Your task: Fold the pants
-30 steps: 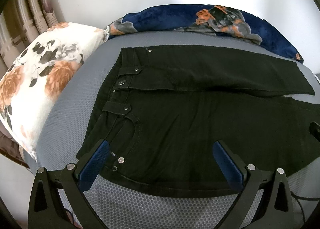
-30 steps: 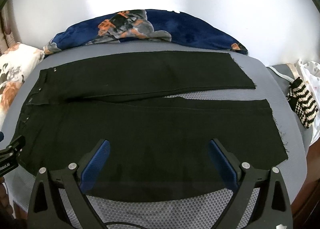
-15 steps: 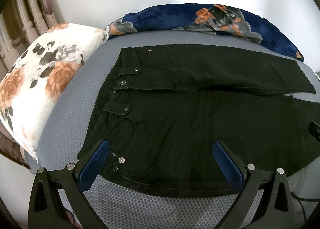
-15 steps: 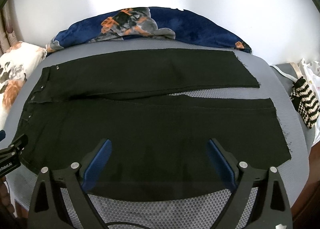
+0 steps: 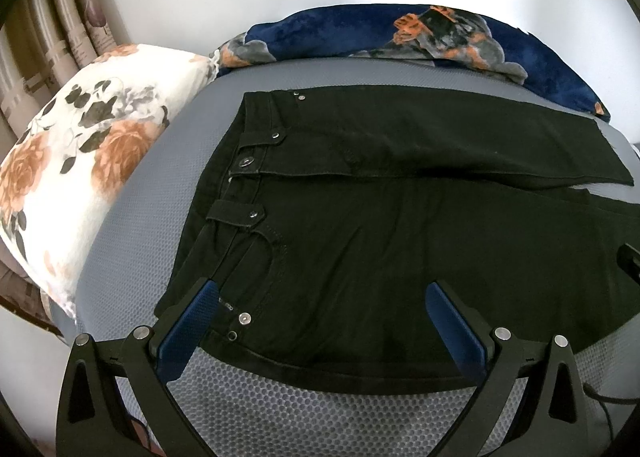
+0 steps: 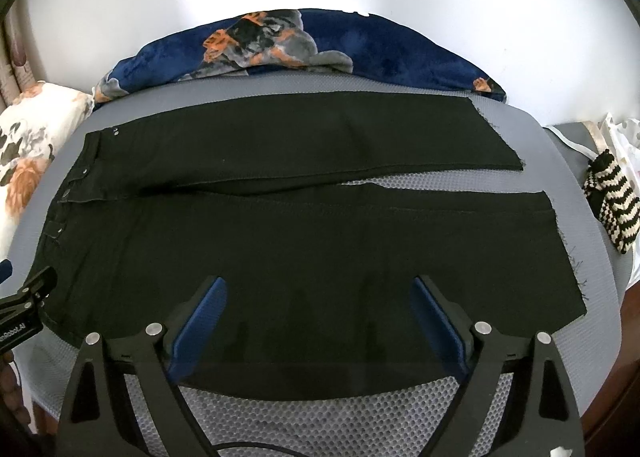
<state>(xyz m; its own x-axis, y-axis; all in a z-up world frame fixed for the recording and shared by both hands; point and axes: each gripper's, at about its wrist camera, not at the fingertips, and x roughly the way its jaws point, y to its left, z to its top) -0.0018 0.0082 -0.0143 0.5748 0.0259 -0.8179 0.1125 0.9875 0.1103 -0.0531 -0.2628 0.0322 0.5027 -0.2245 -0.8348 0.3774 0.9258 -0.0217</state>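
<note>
On grey bed [image 5: 132,217], black pants [image 5: 400,241] flat — unfolded

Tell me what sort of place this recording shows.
Probably a bedroom: the black pants lie flat on a grey bed, with a floral pillow, a navy blanket and curtains.

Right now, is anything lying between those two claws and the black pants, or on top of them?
Nothing visible. The black pants lie spread flat on the grey mattress, and both the left gripper and the right gripper hang over their near edge with jaws wide apart. The floral pillow and blue blanket lie off to the sides.
</note>
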